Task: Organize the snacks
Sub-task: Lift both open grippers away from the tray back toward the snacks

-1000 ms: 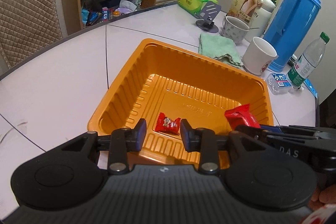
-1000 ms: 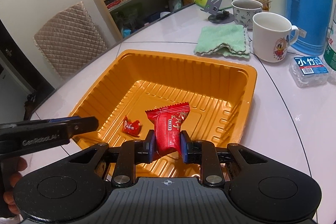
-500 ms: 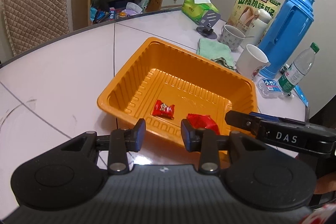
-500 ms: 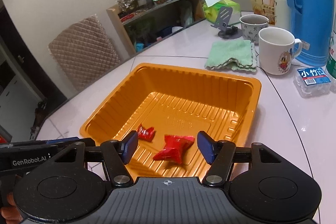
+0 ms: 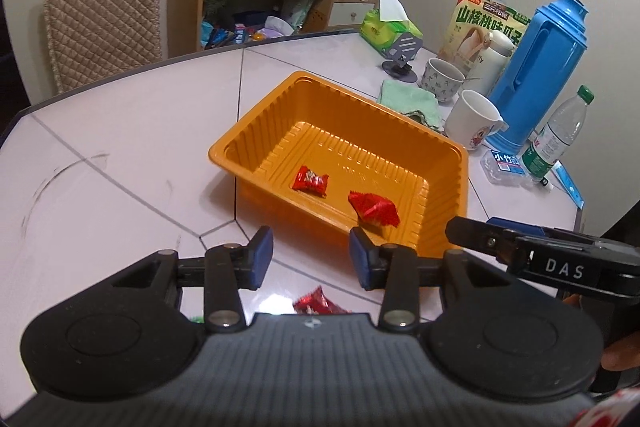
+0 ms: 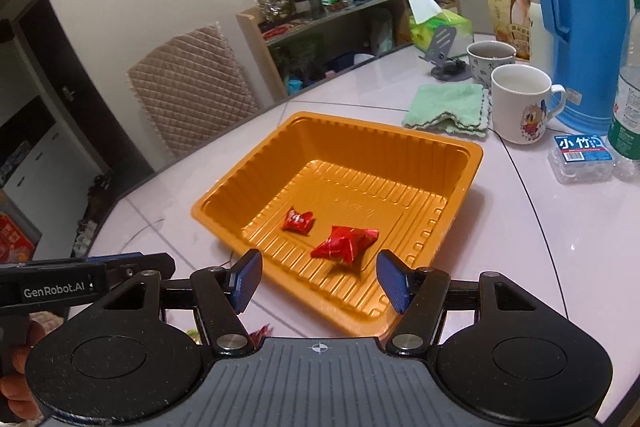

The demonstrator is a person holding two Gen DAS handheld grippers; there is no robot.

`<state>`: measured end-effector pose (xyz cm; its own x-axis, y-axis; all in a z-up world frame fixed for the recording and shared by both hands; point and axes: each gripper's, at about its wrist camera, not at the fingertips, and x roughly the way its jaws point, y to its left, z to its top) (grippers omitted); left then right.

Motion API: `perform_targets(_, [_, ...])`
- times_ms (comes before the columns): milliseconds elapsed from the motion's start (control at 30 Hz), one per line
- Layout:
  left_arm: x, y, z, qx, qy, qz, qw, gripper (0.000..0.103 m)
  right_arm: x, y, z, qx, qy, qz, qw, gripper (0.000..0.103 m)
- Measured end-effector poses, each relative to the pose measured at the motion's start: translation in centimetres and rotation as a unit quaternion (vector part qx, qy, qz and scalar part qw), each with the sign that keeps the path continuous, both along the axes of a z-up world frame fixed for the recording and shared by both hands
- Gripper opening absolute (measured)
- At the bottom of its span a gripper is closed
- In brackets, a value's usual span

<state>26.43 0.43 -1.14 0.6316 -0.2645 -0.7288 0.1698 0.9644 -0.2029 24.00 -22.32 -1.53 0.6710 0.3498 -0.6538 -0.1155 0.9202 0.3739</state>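
Observation:
An orange plastic tray [image 5: 256,115] [image 6: 472,151] sits on the white table. Two red snack packets lie in it: a small one [image 5: 310,180] [image 6: 297,221] and a larger one [image 5: 374,209] [image 6: 346,245]. My left gripper [image 5: 311,258] is open and empty, held back from the tray's near edge over the table. My right gripper [image 6: 318,281] is open and empty, above the tray's near rim, just behind the larger packet. Another red packet [image 5: 316,303] lies on the table under the left gripper, partly hidden; a bit of it shows in the right wrist view [image 6: 259,331].
Behind the tray are a green cloth [image 6: 448,105], two mugs [image 6: 520,103], a blue thermos [image 6: 580,15], a water bottle [image 5: 560,135], a small blue-labelled box [image 6: 582,151], a tissue pack [image 5: 384,27] and a snack box [image 5: 486,23]. A chair [image 5: 100,7] and shelf stand beyond the table.
My right gripper opened and dropped the larger red packet into the tray, then drew back. My left gripper also pulled back and up from the tray, staying open.

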Motion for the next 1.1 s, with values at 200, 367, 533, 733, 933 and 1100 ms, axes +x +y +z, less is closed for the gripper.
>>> perform_targets(200, [-3.9, -0.6, 1.1, 0.008, -0.006, 0.029, 0.9995, 0.038, -2.8, -0.5, 1.1, 0.009, -0.005, 0.021, 1.0, 0.065])
perform_targets(367, [-7.3, -1.0, 1.4, 0.006, -0.004, 0.055, 0.9984, 0.039, -5.1, -0.9, 1.5, 0.008, -0.005, 0.044, 0.999, 0.066])
perform_targets(533, [-10.4, -1.5, 1.5, 0.006, -0.003, 0.081, 0.9967, 0.04, -7.1, -1.3, 1.6, 0.007, -0.006, 0.076, 0.997, 0.066])
perform_targets(733, [-13.8, -2.2, 1.7, 0.012, -0.006, 0.106, 0.9943, 0.044, -9.2, -1.7, 1.7, 0.005, -0.007, 0.108, 0.994, 0.066])
perform_targets(933, [-16.5, -3.1, 1.6, 0.018, -0.004, 0.132, 0.9911, 0.044, -11.0, -2.3, 1.2, 0.006, -0.001, 0.136, 0.991, 0.066])
perform_targets(1100, [-18.4, -3.4, 1.2, 0.019, 0.006, 0.149, 0.9887, 0.046, -12.3, -2.9, 0.8, 0.01, 0.003, 0.15, 0.989, 0.066])
